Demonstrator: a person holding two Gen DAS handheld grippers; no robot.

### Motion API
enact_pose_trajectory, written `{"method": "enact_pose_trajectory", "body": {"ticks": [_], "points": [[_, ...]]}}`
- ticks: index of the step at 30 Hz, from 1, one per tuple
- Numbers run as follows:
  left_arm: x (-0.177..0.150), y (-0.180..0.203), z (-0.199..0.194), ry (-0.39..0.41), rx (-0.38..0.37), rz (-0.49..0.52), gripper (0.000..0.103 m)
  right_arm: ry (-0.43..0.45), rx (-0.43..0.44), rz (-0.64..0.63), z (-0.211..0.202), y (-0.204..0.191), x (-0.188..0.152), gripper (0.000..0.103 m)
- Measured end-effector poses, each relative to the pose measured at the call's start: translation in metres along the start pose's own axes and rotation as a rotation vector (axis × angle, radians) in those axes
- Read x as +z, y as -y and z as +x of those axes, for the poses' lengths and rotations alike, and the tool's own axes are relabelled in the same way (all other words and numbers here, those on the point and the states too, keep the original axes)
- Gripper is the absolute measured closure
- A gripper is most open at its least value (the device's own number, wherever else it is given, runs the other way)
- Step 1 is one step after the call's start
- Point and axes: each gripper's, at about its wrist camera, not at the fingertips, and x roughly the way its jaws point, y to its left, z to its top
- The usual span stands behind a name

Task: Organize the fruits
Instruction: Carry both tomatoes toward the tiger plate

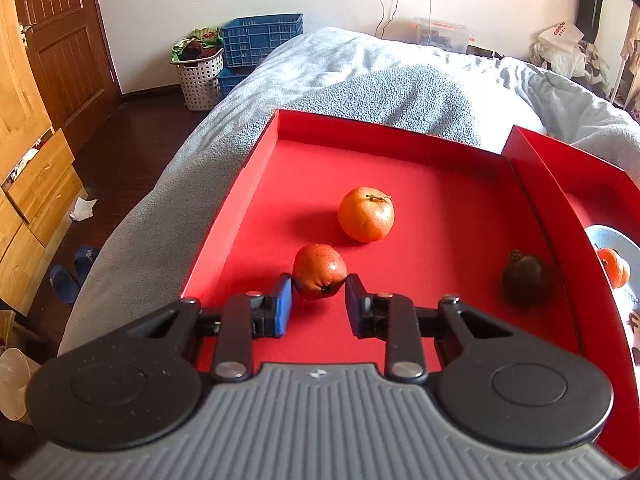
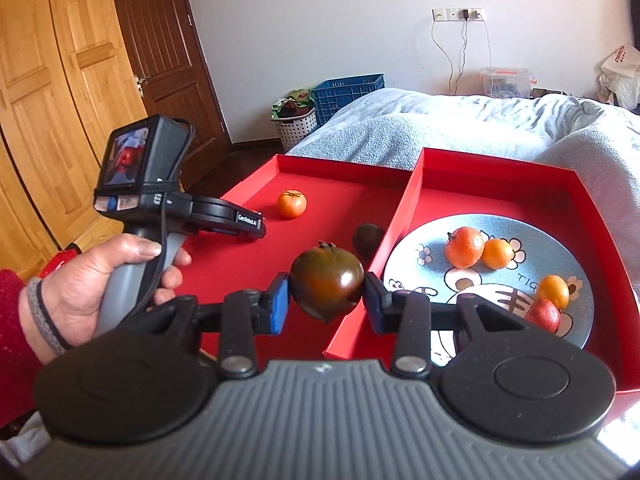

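My left gripper [image 1: 319, 288] is shut on a small red fruit [image 1: 319, 271] just above the floor of the left red tray [image 1: 304, 184]. An orange [image 1: 366, 214] and a dark fruit [image 1: 525, 278] lie in that tray. My right gripper [image 2: 326, 292] is shut on a dark green-brown tomato [image 2: 326, 284], held above the wall between the trays. The blue plate [image 2: 560, 264] in the right red tray [image 2: 500, 200] holds several orange and red fruits [image 2: 464, 247]. The left gripper's body [image 2: 224, 216] shows in the right wrist view, its fingertips hidden.
Both trays rest on a grey blanket-covered bed [image 1: 360, 80]. A white laundry basket [image 1: 200, 76] and blue crates [image 1: 260, 38] stand on the dark floor beyond. Wooden wardrobe and door [image 2: 60, 80] are at the left.
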Motion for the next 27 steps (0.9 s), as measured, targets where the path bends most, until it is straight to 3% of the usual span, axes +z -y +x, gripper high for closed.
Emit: {"method": "enact_pose_trajectory", "body": {"ticks": [15,27], "points": [[-0.005,0.015,-0.047,0.053,-0.008,0.042,0.07,0.013,-0.016,0.0,-0.018,0.0,-0.018,0.06],[0.0,0.096,-0.099,0.128,-0.155,0.178,0.07,0.076,-0.08,0.051,-0.042,0.022,-0.023,0.06]]}}
